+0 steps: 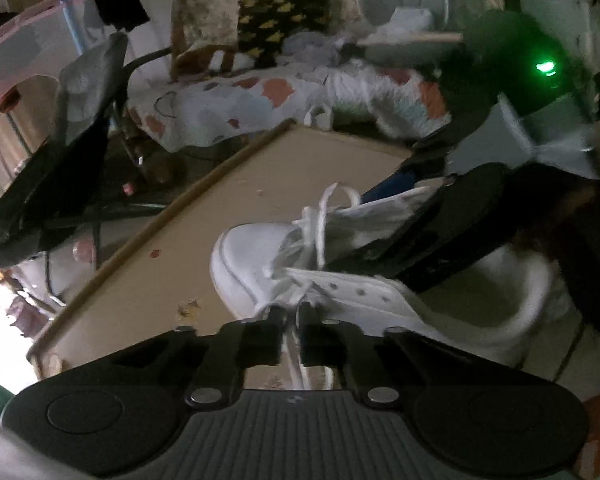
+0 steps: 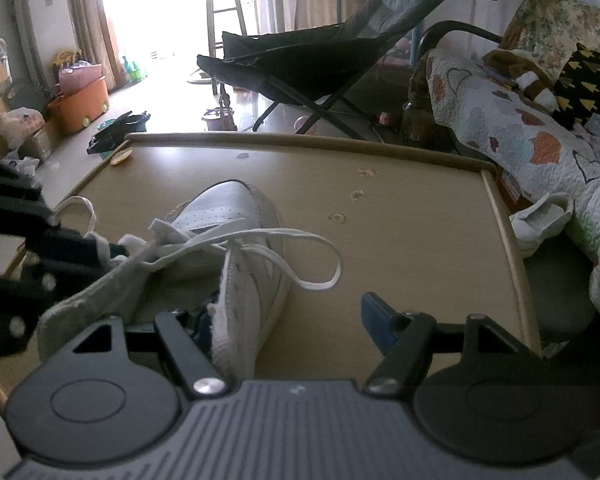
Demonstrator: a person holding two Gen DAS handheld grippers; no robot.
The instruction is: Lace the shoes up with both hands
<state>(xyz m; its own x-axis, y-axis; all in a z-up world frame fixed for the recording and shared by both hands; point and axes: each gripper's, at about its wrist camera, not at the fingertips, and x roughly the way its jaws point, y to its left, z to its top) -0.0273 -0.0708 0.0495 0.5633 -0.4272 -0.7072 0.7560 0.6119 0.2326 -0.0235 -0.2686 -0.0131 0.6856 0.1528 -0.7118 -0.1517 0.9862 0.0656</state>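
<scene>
Between the black fingers of the left gripper (image 1: 291, 312), a flat white lace end (image 1: 296, 344) is being pinched, the jaws all but shut on it at the near eyelet row of the white leather sneaker (image 1: 256, 264). Only the lace is in that grip, as far as the blurred left wrist view shows, not the upper. Across the shoe, the right gripper (image 2: 284, 312) is standing wide open: its left finger is sitting against or inside the padded collar, partly hidden, and its blue-padded right finger (image 2: 374, 314) is hanging over bare wood, holding nothing. The sneaker is lying on the tan wooden desk (image 2: 420, 208) toward its near left part, toe pointing at the far edge, well apart from the raised right rim. A long loose loop of white lace (image 2: 320, 276) is trailing off the tongue onto the desk toward the right side. Lacing looks only partly done, with several upper eyelets (image 1: 364, 292) open. To do this step well, the left hand should be drawing the pinched end out slowly and straight along the eyelet line, keeping the flat lace untwisted, while the right jaws close on the collar or side wall to stop the shoe sliding. Too sharp a pull risks dragging the shoe toward the near edge or slipping the lace from the pads.
</scene>
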